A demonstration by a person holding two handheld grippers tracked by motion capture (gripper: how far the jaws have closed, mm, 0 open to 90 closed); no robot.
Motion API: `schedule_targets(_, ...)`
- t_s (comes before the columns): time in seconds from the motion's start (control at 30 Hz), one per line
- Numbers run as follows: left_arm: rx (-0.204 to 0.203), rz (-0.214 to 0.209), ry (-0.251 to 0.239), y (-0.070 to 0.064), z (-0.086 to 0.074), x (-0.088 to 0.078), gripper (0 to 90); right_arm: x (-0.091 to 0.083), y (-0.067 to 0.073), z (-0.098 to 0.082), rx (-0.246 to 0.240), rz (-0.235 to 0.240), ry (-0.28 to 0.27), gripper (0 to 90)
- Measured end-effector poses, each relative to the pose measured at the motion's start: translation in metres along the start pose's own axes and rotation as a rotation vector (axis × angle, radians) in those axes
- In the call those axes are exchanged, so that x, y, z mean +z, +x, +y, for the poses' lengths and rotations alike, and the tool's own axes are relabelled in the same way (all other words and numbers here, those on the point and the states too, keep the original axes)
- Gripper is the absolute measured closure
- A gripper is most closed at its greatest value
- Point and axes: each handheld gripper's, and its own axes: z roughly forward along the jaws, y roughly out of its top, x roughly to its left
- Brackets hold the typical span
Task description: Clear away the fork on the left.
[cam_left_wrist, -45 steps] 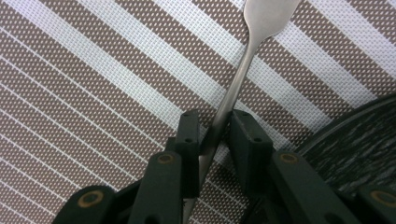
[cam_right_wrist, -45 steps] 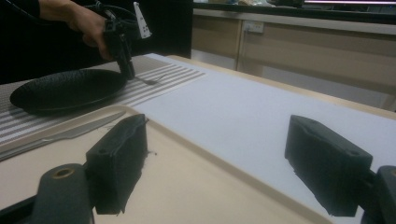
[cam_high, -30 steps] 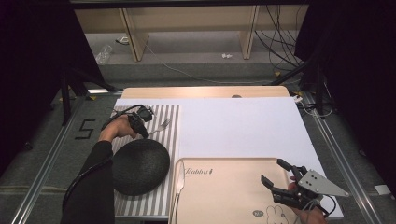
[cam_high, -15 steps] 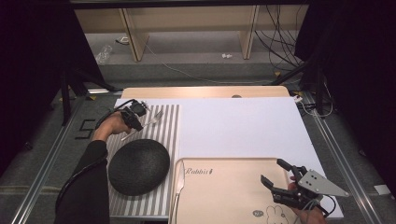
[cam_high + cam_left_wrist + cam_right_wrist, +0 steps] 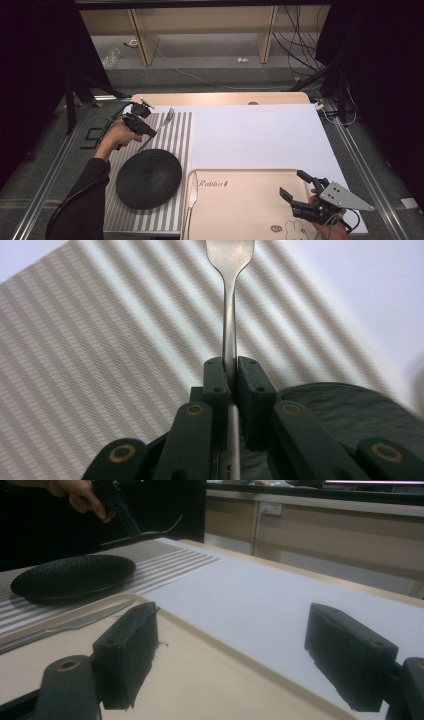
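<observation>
High view: left gripper (image 5: 150,131) lifts fork (image 5: 162,122) above striped mat (image 5: 180,145), beyond black plate (image 5: 148,178); tray (image 5: 240,210) reads "Rabbit".
Left gripper view: jaws clamp the fork's handle.
Right gripper view: right gripper (image 5: 240,655) wide apart, empty, over the tray; knife (image 5: 65,625) at its edge.

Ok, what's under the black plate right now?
The black plate rests on the striped placemat, whose stripes show all around it. Whatever lies directly beneath the plate is covered. The left tool holds the fork above the mat, beyond the plate.

fork (image 5: 229,315) tines cut off by the top edge.
</observation>
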Motion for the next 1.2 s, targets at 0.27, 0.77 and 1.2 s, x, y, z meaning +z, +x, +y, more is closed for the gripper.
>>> schedule_targets(0.27, 0.019, -0.108, -0.063, -0.026, -0.002, -0.015, 82.9, 0.001, 0.000, 0.000, -0.003, 0.002, 0.001, 22.1)
schedule_targets(0.77, 0.058, -0.216, -0.166, -0.072, -0.017, -0.007, 82.9, 0.001, 0.001, 0.000, -0.004, 0.004, 0.005, 22.0)
schedule_targets(1.2, 0.071, -0.272, -0.178, -0.094, -0.035, -0.001, 82.9, 0.000, 0.001, 0.000, -0.005, 0.003, 0.003, 21.9)
